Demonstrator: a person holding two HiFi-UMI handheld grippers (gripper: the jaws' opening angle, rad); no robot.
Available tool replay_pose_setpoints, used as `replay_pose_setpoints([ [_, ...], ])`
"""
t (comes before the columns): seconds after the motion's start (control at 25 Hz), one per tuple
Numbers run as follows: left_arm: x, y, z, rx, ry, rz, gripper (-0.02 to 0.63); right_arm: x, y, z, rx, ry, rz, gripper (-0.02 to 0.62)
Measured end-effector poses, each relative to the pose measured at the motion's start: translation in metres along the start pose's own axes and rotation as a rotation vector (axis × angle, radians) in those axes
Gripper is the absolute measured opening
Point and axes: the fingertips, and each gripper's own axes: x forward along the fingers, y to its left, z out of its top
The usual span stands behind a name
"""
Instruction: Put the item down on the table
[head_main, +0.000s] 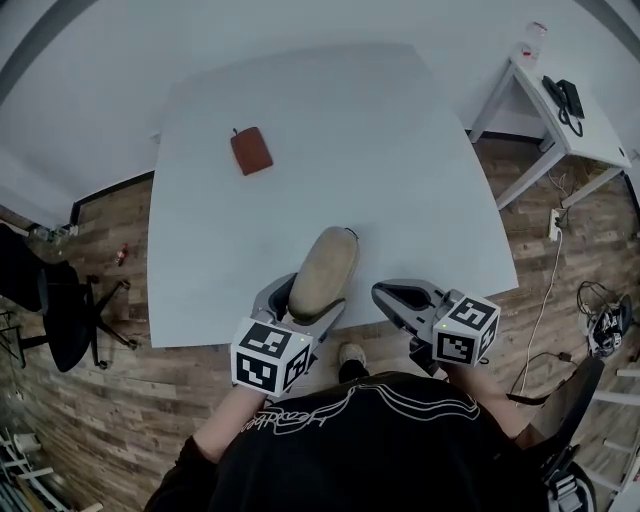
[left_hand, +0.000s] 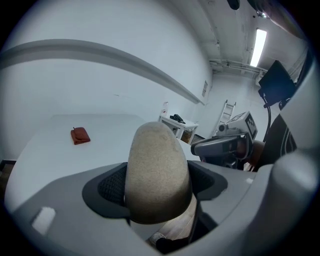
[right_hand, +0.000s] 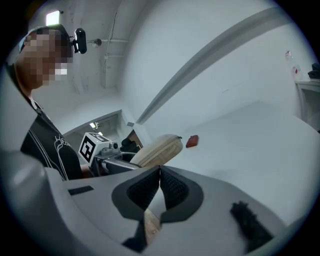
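Closest to the camera, below the person's black shirt (head_main: 370, 450), both tools sit at the near edge of the white table (head_main: 400, 150). The left gripper (head_main: 305, 300) is clenched on the tan oval case (head_main: 325, 265): in the left gripper view its dark ridged pads press against both flanks of the case, which fills the wide gap between them and sticks out forward past the jaws. From the head view the case points away from the person and reaches over the near part of the tabletop, while the gripper body hangs over the wooden floor (head_main: 120, 400) just off the edge. Whether the far end of the case touches the surface cannot be told; it looks held slightly above it. Just beside it, the right gripper (head_main: 405, 297) carries nothing, its two pads closed flat against each other in the right gripper view, with only floor showing below them. Farther out, well apart from the case, a small reddish-brown wallet (head_main: 251, 150) lies flat towards the far left of the table. Beyond the table's right corner stands a small white side table (head_main: 590, 140) with a dark telephone (head_main: 565, 97) on it. As for progress, the case is brought over the table but not put down: by my reading, lowering it onto the bare surface and letting the left jaws go remain.
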Motion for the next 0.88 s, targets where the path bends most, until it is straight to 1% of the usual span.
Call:
replay_pose_setpoints([
  [0.16,0.023,0.019,0.011,0.011,0.009,0.03,0.374,0.012,-0.024,0.009,-0.021,0.027,0.013,0.009],
  [0.36,0.058,0.043,0.012,0.041,0.034,0.061,0.374,0.025,-0.051,0.008,-0.078,0.089,-0.01,0.009],
  [0.48,0.084,0.058,0.001,0.059,0.074,0.078,0.374,0.028,-0.063,0.003,-0.046,0.109,-0.003,0.009],
  [0.68,0.12,0.082,-0.031,0.066,0.177,0.1,0.374,0.034,-0.08,0.002,-0.02,0.144,-0.008,0.009],
  [0.88,0.136,0.088,-0.049,0.07,0.205,0.098,0.374,0.038,-0.087,0.003,0.003,0.146,0.007,0.009],
])
